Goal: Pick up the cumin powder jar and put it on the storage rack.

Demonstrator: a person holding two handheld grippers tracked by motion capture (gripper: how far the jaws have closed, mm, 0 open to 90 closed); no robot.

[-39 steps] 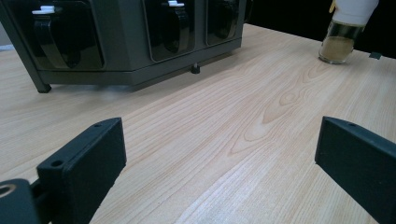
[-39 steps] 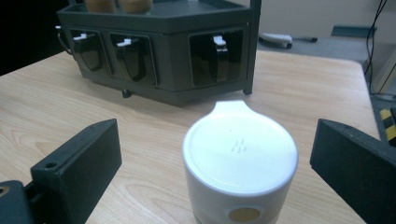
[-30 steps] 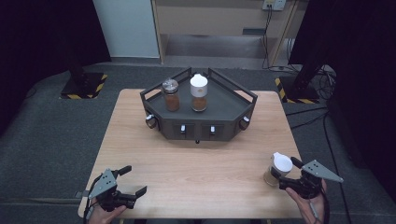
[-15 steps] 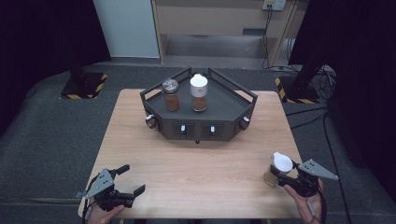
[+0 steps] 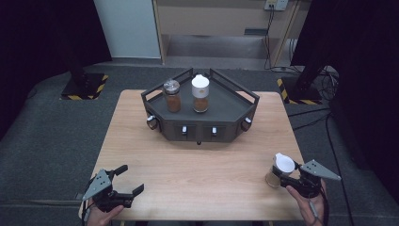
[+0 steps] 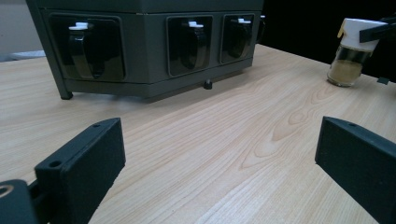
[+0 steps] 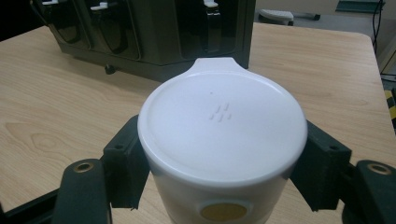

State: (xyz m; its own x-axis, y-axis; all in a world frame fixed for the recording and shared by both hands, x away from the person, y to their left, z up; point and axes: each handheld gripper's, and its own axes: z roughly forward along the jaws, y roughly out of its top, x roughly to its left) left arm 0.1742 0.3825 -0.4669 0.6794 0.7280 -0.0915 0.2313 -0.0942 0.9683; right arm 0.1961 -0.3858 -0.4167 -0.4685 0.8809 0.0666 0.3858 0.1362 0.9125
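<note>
A glass spice jar (image 5: 282,165) with a white flip lid and tan powder stands on the wooden table (image 5: 202,169) near its front right corner. My right gripper (image 5: 281,176) is shut on it, and in the right gripper view its jaws press both sides of the lid (image 7: 222,130). My left gripper (image 5: 131,179) sits near the front left corner, open with nothing between its jaws. The left gripper view shows those jaws (image 6: 219,140) wide apart over bare wood, with the jar (image 6: 352,51) far off at the upper right.
A dark angular rack (image 5: 197,133) stands at the table's far middle, with small jars slotted in its front wall. On top of it are a silver-lidded jar (image 5: 172,95) and a white-capped jar (image 5: 200,93). Bare wood lies between rack and grippers.
My left gripper has drifted slightly toward the near edge. The right gripper and the jar have barely moved.
</note>
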